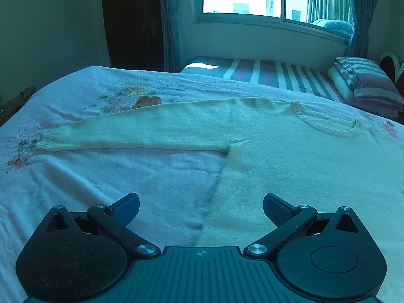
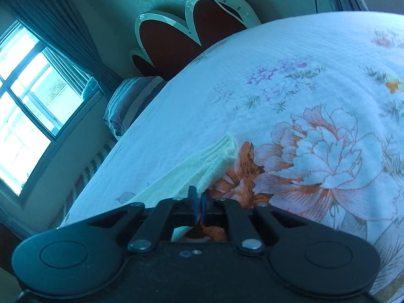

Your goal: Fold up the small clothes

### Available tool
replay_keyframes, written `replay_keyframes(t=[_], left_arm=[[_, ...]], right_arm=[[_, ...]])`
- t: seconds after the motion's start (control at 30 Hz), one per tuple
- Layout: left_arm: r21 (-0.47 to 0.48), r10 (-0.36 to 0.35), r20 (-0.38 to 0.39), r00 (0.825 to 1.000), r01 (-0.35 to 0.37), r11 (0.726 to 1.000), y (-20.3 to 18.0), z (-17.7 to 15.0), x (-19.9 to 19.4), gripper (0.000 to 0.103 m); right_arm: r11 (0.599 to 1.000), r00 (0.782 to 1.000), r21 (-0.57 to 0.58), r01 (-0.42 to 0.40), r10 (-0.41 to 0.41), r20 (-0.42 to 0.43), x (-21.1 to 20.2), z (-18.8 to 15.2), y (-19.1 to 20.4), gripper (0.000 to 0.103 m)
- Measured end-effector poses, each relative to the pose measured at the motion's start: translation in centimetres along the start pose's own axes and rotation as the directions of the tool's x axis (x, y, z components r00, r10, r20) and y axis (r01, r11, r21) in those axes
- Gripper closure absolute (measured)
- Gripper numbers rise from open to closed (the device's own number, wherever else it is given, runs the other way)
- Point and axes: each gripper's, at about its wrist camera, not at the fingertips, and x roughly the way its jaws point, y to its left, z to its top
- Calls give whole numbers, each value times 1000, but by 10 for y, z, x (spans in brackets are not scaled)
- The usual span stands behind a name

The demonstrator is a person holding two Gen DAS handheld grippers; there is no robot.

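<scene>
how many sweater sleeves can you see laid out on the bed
2. One sleeve stretches flat to the left of the sweater. The other sleeve shows only in the right wrist view, at the right tongs.

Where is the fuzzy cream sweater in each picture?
Left wrist view: the sweater lies flat across the middle and right, one sleeve stretched out to the left.
Right wrist view: only a sleeve end of it shows, lower middle, just ahead of the shut right gripper.
Shared landmark: the striped pillow near the window.
</scene>
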Motion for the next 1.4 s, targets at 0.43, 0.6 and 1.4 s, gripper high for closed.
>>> replay_keyframes(t=[0.43,0.6,1.4], left_arm=[[23,-34,-25,999,34,999,68,20,49,0],[33,-58,-33,998,59,998,93,23,67,0],[-36,-261,-14,965,260,965,55,52,89,1]], right_arm=[[828,969,-505,-244,226,-97,-39,-108,231,98],[753,934,-553,-358,280,-222,-39,-179,306,98],[621,922,-682,-387,289,-259,-76,-274,355,79]])
